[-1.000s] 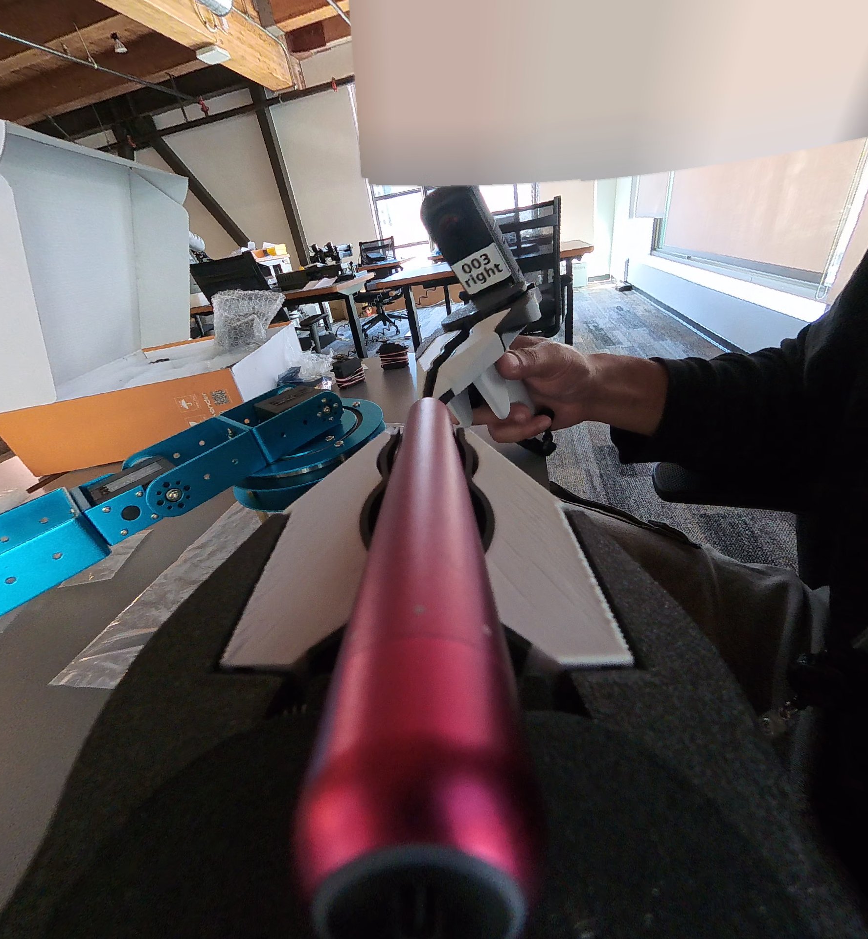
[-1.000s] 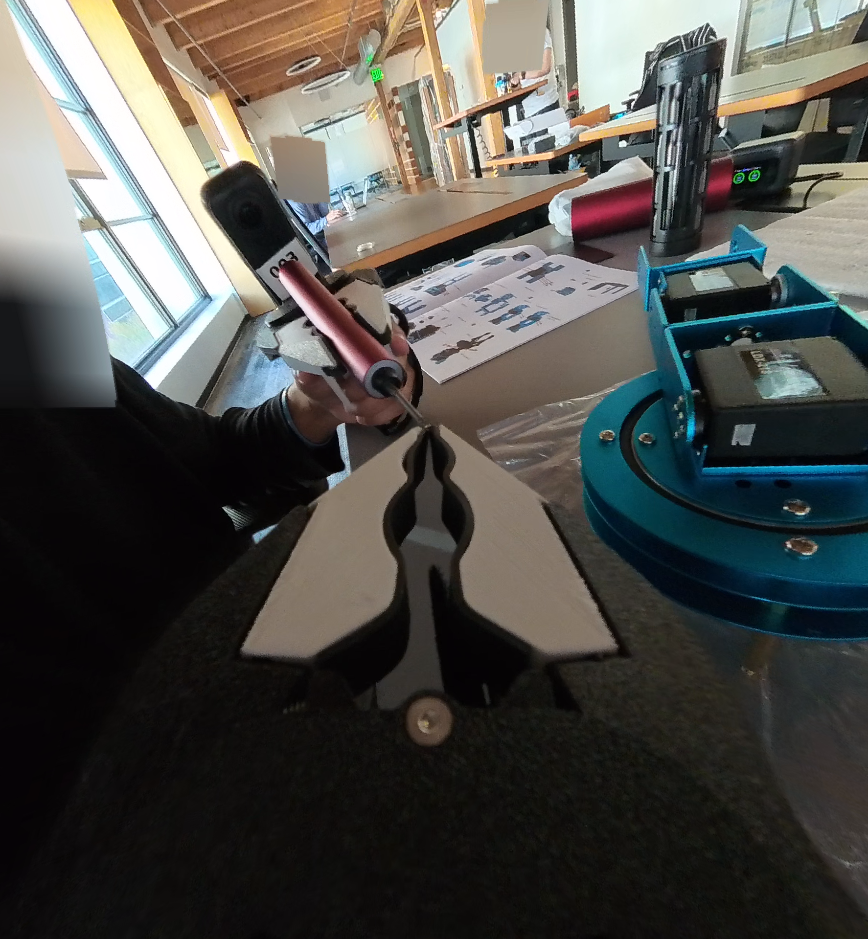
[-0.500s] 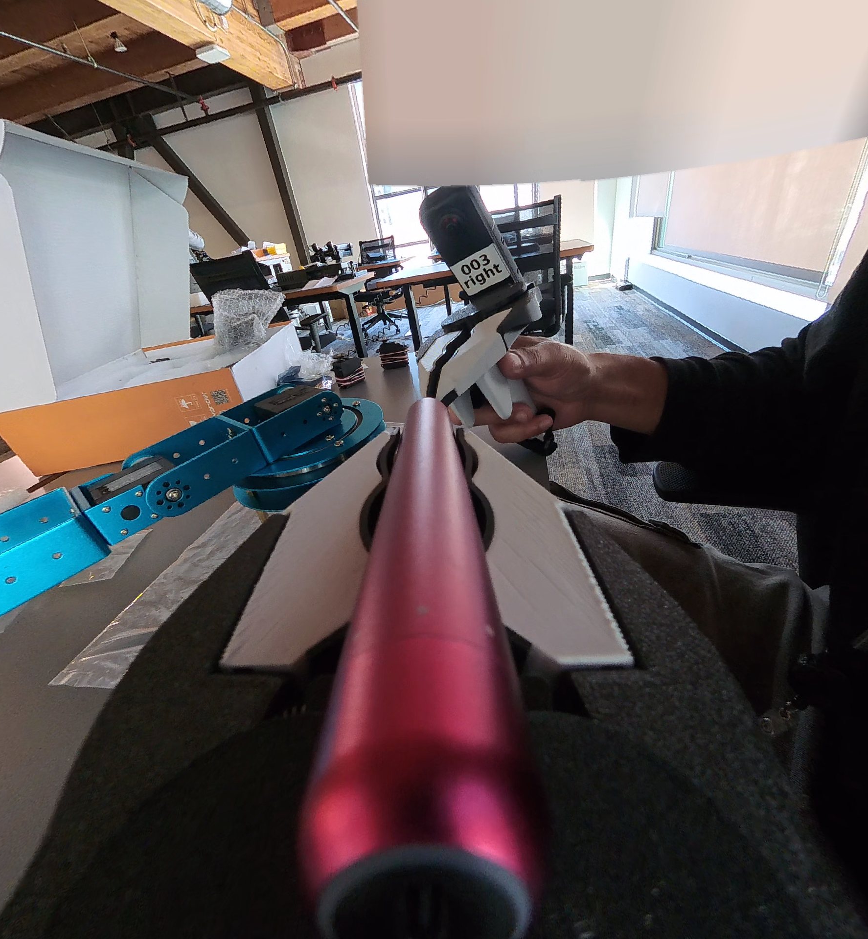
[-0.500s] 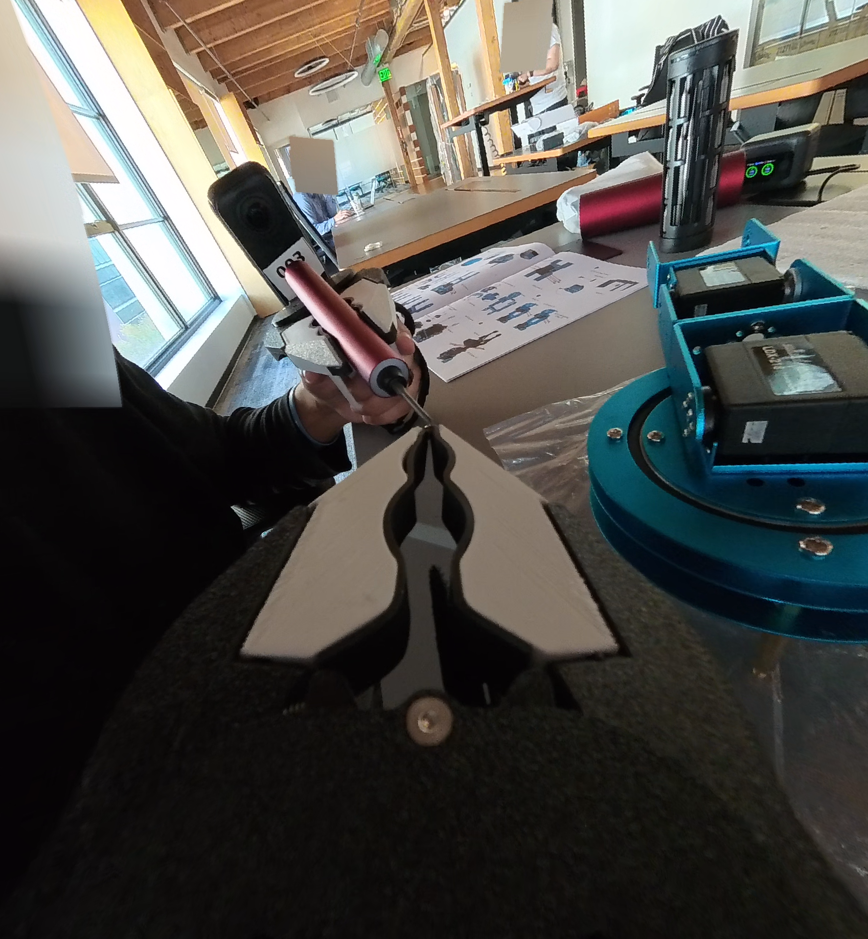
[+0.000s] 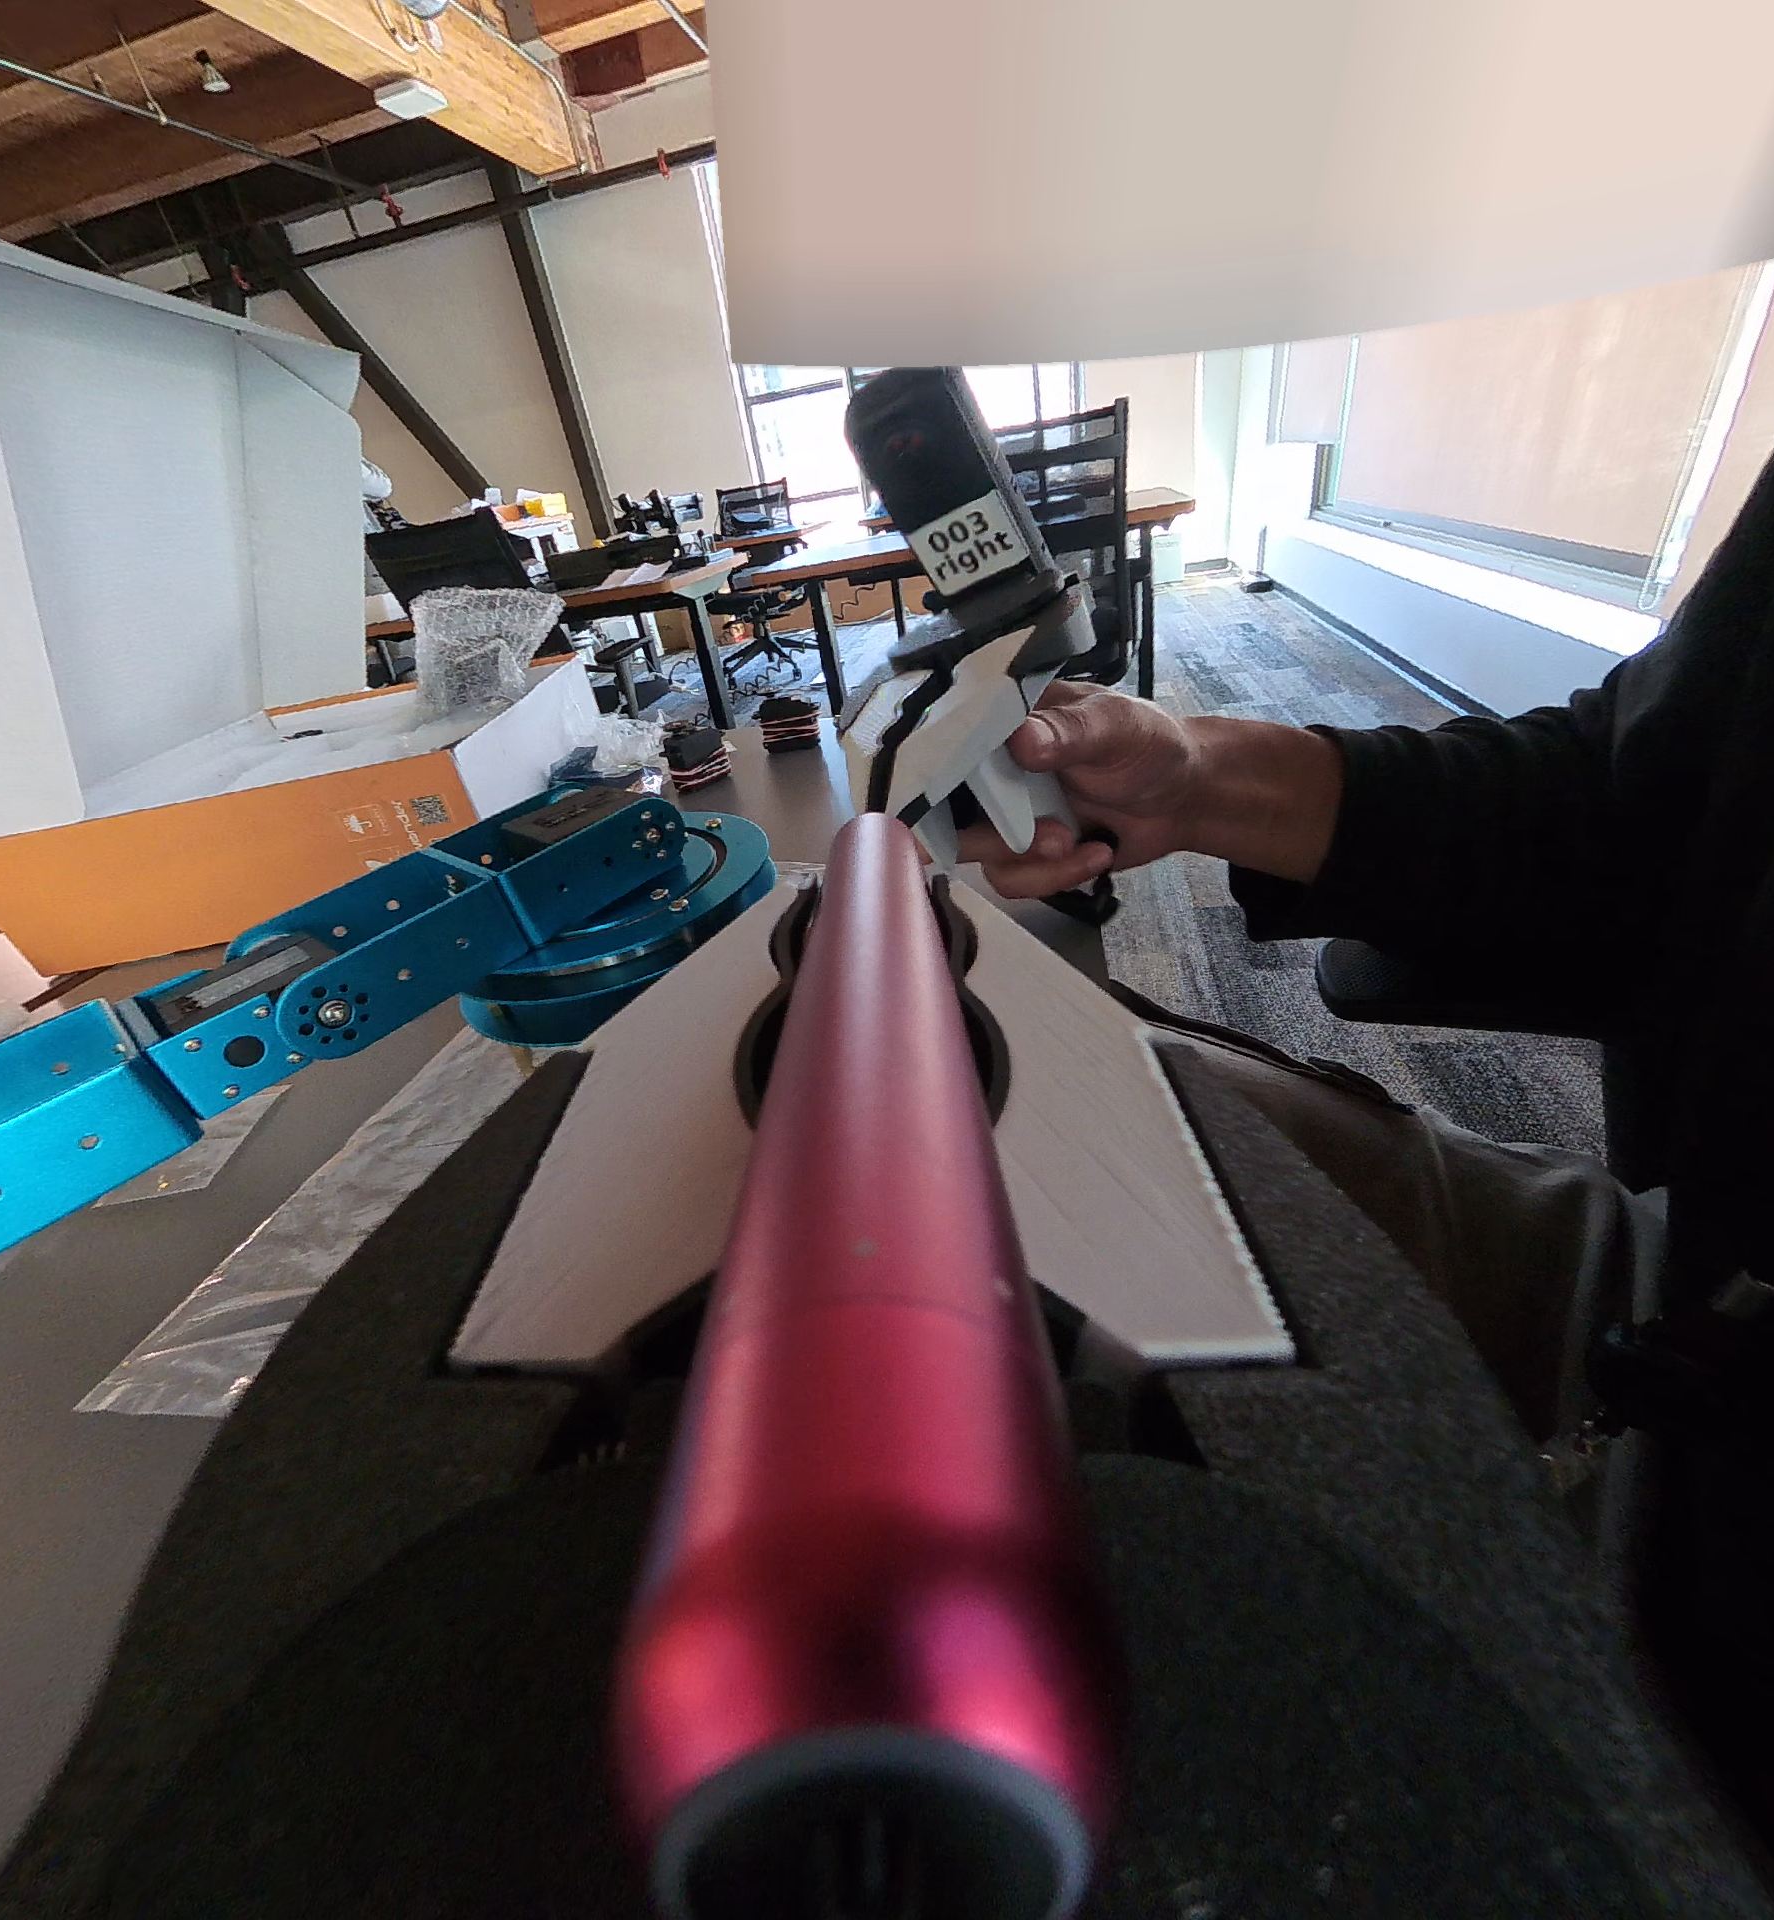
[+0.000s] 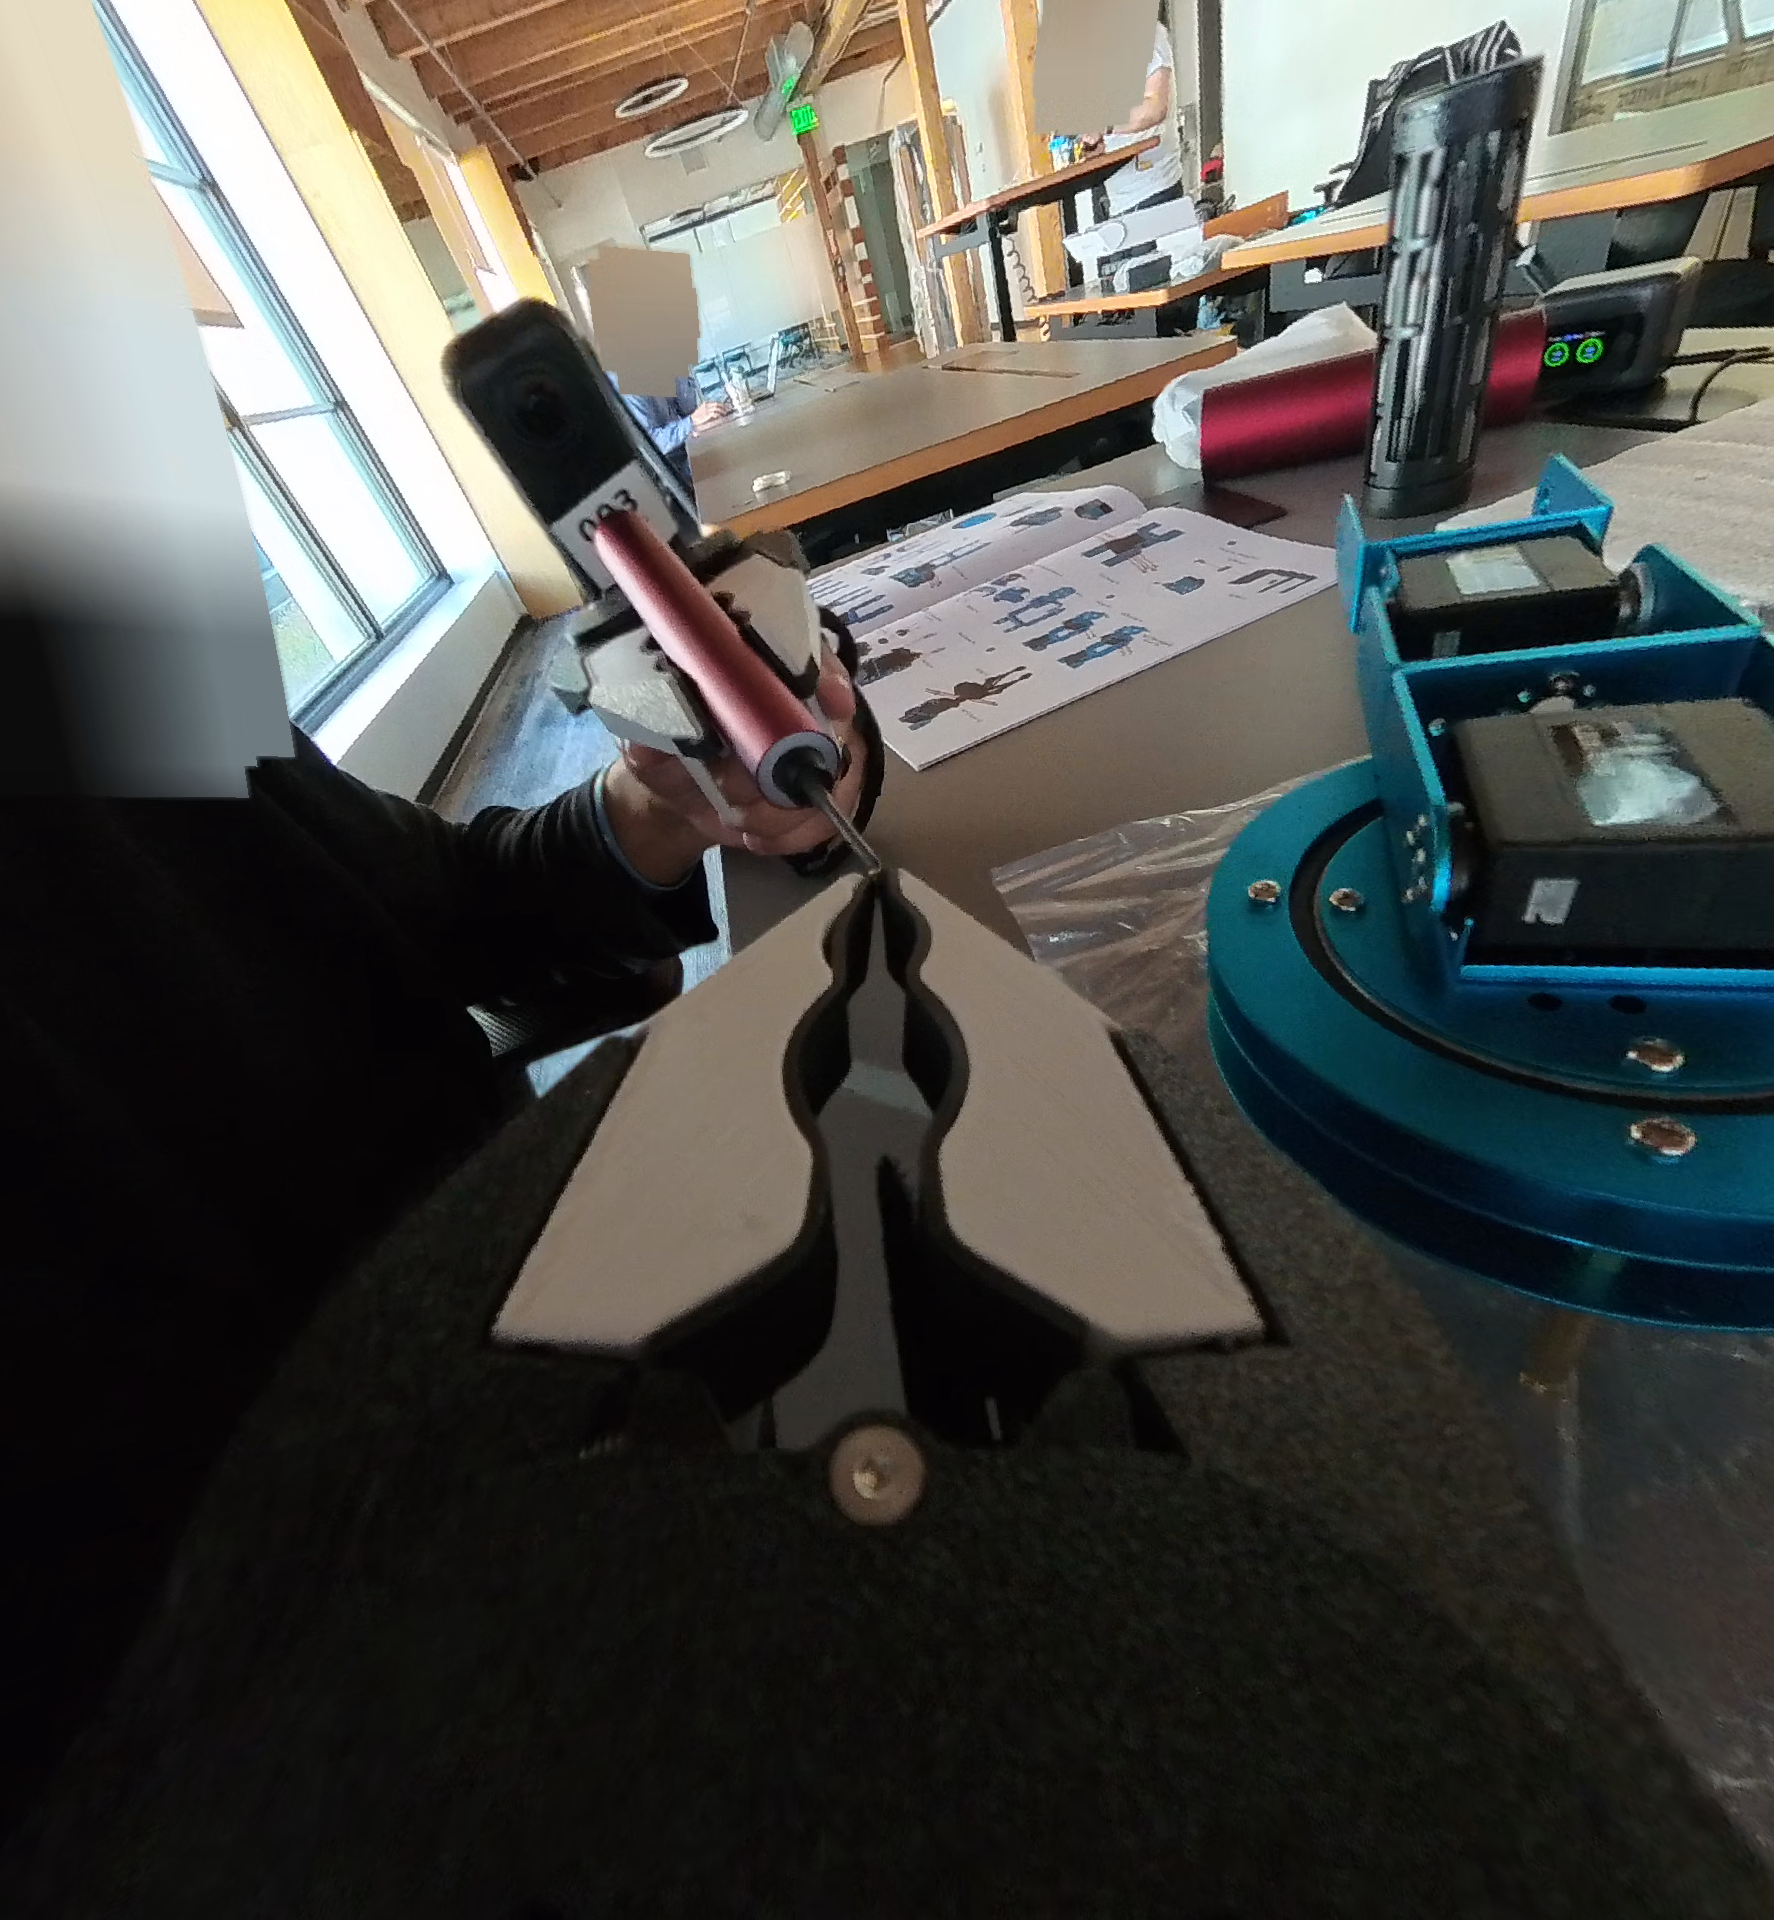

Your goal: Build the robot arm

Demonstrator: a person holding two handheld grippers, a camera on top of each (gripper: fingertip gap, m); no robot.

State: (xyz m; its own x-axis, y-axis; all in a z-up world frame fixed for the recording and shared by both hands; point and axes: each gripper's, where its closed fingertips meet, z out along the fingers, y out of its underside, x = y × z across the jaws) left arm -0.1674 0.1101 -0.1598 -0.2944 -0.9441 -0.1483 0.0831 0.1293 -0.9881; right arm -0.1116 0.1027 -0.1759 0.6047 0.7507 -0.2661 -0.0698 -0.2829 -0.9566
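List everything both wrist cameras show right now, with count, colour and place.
electric screwdriver: 1, red, clamped in the left gripper, bit tip at the right gripper's fingertips
robot arm assembly: 1, blue, on its round base on the table
open box: 1, orange and white, behind the arm
servos: 2, black, beyond the base
manual: 1, white, open on the table
tumbler: 1, black, upright behind the manual
cylinder: 1, red, lying behind the tumbler
left gripper: 1, white fingers, shut
right gripper: 1, white fingers, nearly shut
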